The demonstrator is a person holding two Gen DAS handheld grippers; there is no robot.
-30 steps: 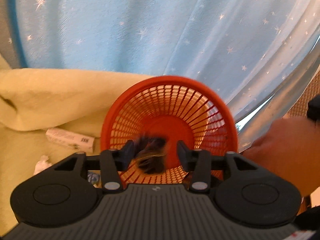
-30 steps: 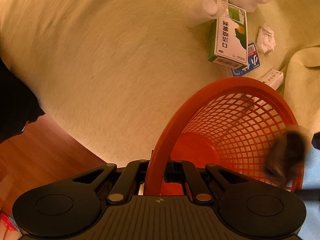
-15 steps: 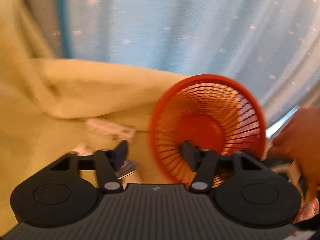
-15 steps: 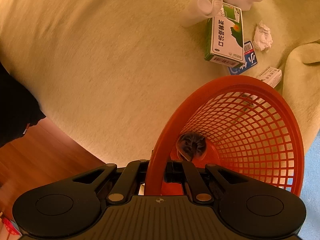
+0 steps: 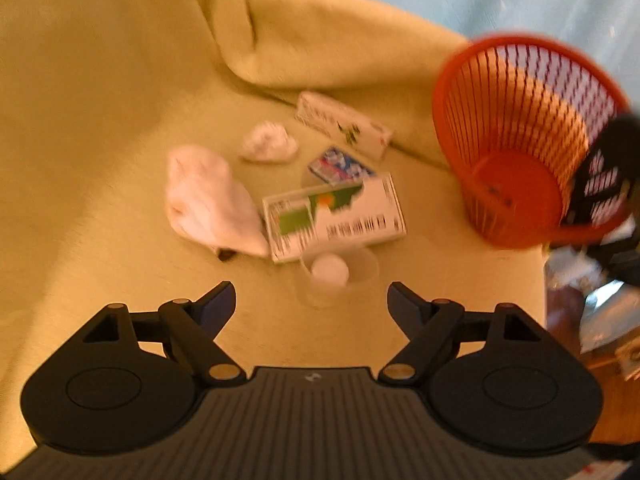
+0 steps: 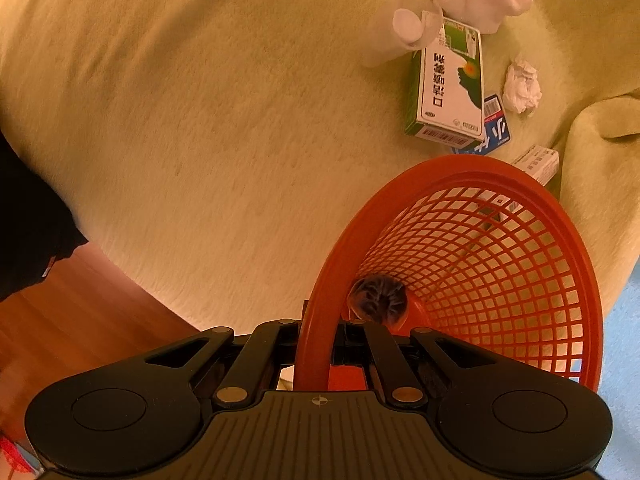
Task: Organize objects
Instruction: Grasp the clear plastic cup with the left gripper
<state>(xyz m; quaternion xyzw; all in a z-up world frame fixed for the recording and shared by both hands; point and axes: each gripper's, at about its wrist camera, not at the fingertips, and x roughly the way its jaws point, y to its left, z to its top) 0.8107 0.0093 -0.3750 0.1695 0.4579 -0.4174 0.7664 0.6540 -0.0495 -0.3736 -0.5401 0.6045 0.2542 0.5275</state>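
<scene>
Right wrist view: right gripper (image 6: 320,344) clamps red basket (image 6: 520,184) rim at yellow-green blanket (image 6: 200,120) edge; wood floor (image 6: 80,312) below. Left gripper (image 5: 311,294) spread wide, empty.

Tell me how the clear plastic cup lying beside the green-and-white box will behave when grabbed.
The clear plastic cup lies on its side on the yellow-green blanket, so a nudge would probably roll it. Its thin, see-through wall suggests it's light and may crumple under a hard squeeze.
</scene>
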